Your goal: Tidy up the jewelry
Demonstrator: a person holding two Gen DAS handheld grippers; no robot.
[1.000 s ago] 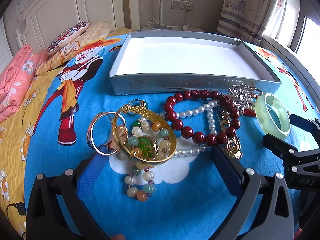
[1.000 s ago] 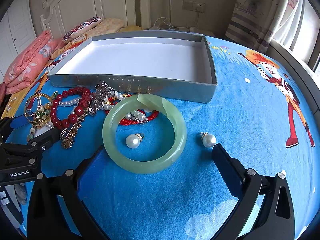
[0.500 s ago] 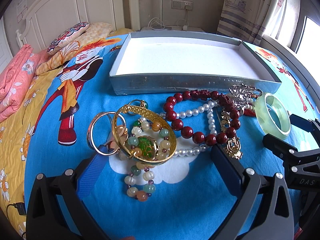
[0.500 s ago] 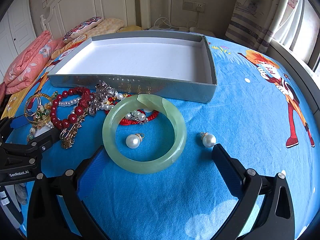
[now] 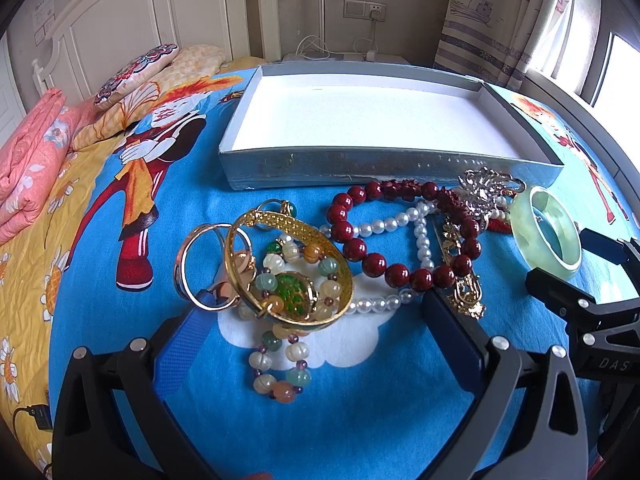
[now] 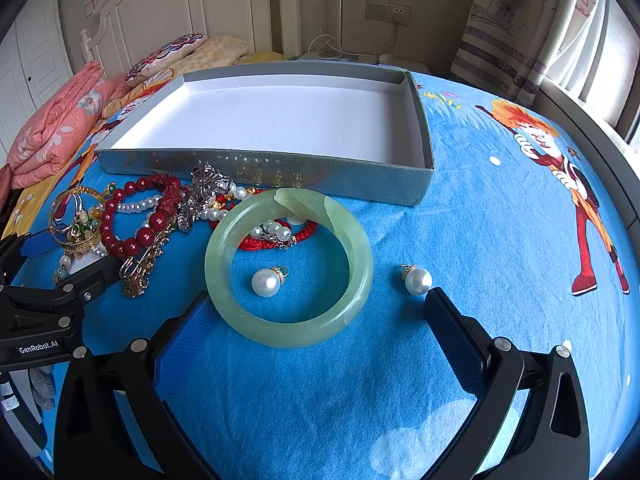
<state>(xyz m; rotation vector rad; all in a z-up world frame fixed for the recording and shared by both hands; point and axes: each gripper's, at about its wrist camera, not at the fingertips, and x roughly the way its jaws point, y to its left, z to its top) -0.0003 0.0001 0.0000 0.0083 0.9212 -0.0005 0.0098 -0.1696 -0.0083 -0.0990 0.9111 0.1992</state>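
Observation:
A pile of jewelry lies on the blue bedspread in front of an empty grey box (image 5: pixel 392 170) (image 6: pixel 264 170). My left gripper (image 5: pixel 316 312) is open, its fingers on either side of a gold bangle (image 5: pixel 256 220), a mixed-bead bracelet (image 5: pixel 280 388), thin gold rings (image 5: pixel 188 264), a dark red bead bracelet (image 5: pixel 376 262) and a pearl strand (image 5: pixel 384 224). My right gripper (image 6: pixel 316 308) is open around a pale green jade bangle (image 6: pixel 360 280) with a pearl pendant (image 6: pixel 265 282) inside it. A second pearl pendant (image 6: pixel 418 280) touches the right finger tip.
A silver brooch (image 5: pixel 486 186), a gold clasp piece (image 5: pixel 466 298) and a red cord (image 6: pixel 280 245) lie in the pile. Folded pink bedding (image 5: pixel 28 168) and pillows (image 5: pixel 136 70) sit at the far left. A headboard, wall sockets and a curtain stand behind the box.

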